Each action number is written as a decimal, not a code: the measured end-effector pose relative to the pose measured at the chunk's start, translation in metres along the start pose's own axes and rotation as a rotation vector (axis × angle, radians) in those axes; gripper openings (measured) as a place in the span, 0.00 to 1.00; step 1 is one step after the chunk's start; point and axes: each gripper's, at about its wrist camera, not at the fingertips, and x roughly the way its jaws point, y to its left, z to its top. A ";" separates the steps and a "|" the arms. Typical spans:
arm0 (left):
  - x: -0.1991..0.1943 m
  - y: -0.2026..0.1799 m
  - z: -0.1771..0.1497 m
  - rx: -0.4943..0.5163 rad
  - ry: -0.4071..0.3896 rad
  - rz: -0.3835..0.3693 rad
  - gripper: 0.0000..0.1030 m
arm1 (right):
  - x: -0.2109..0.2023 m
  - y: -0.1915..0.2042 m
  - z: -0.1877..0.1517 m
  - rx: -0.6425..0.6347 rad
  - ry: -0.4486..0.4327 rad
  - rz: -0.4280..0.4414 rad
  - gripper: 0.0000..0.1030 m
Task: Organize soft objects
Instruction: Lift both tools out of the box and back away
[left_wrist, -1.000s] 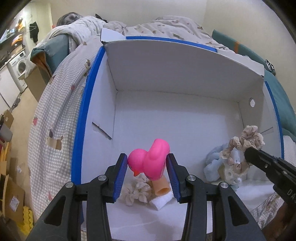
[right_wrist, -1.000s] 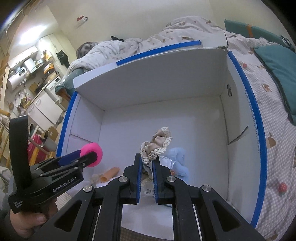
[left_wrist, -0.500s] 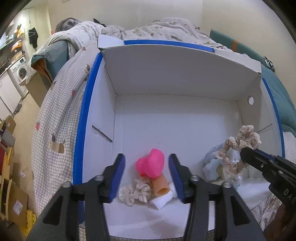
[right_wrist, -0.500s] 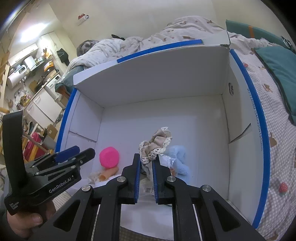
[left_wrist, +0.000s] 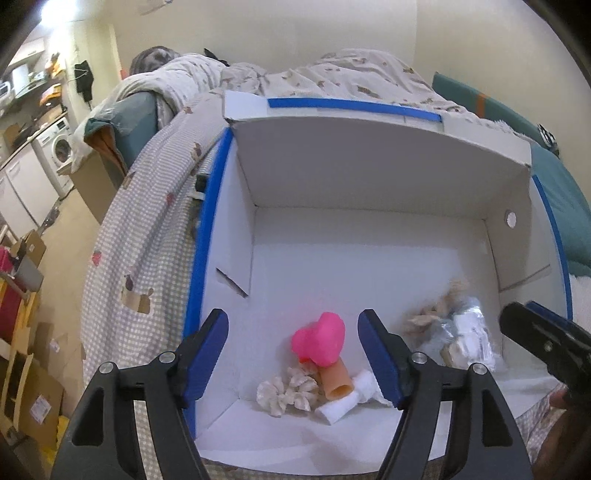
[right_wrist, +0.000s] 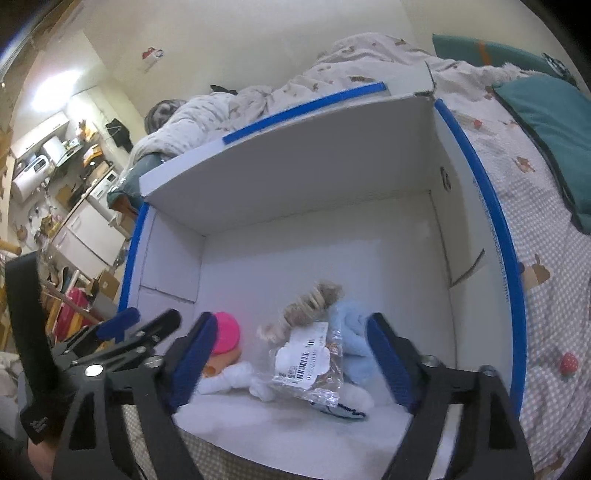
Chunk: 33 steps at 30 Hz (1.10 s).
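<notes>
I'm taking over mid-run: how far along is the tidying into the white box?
Done: the pink duck, a cream scrunchie, a blue plush and a plastic-wrapped packet all lie in the white box. In hand: nothing; the left gripper and right gripper are both opening, with nothing gripped. Left: no more loose soft items are visible outside the box.

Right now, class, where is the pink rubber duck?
In the left wrist view, the pink rubber duck lies inside the white box, near its front-left, beside a cream scrunchie.
</notes>
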 end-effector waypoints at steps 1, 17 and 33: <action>-0.001 0.001 0.000 -0.004 -0.005 0.004 0.68 | -0.001 0.000 0.000 0.001 -0.008 -0.005 0.99; -0.054 0.020 0.004 -0.064 -0.126 -0.024 0.98 | -0.043 0.007 0.003 0.008 -0.095 -0.028 1.00; -0.142 0.034 -0.033 -0.021 -0.217 -0.080 0.99 | -0.117 0.026 -0.039 -0.048 -0.170 -0.073 1.00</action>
